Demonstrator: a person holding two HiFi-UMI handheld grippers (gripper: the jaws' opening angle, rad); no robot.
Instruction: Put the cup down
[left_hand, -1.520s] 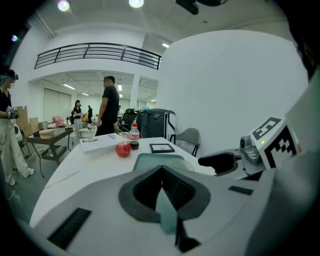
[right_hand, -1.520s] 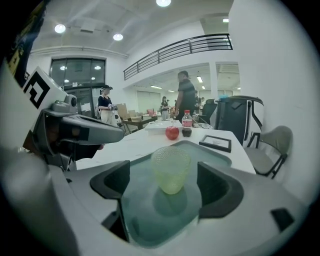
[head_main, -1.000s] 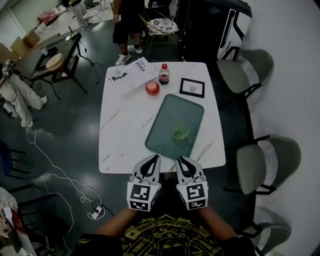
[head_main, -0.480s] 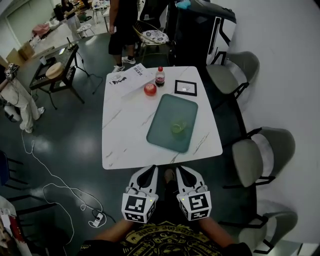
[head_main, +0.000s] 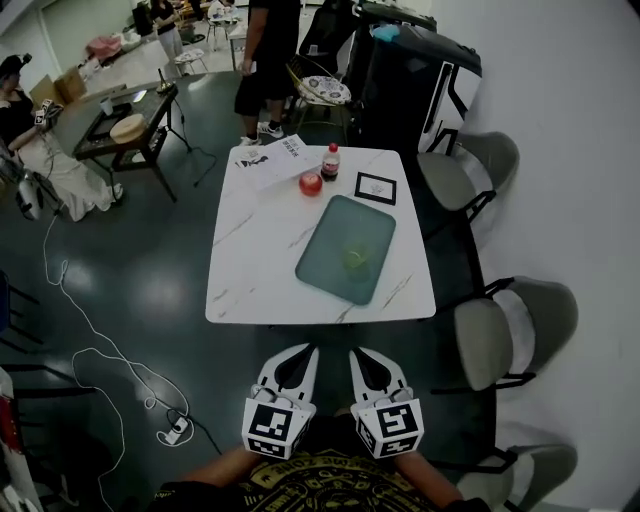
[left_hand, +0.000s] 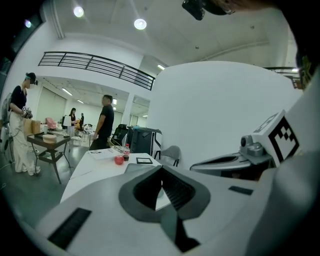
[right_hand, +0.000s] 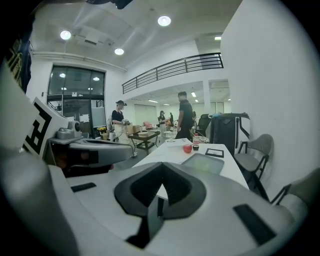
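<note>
The cup (head_main: 358, 262) stands on the green tray (head_main: 335, 235) on the white marble table (head_main: 255, 270) (grey chairs (head_main: 500, 330) right, dark floor (head_main: 130, 290) around), with the left claw (head_main: 303, 352) and right claw (head_main: 358, 354) nearer, off the table, both pressed together, empty.

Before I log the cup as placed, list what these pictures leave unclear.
Cup: head view, too small and see-through to show whether it holds anything.
Papers: head view, print too small to read.
Framed card: head view, its picture too small.
Nearest chair: head view, cut off by the bottom edge.
</note>
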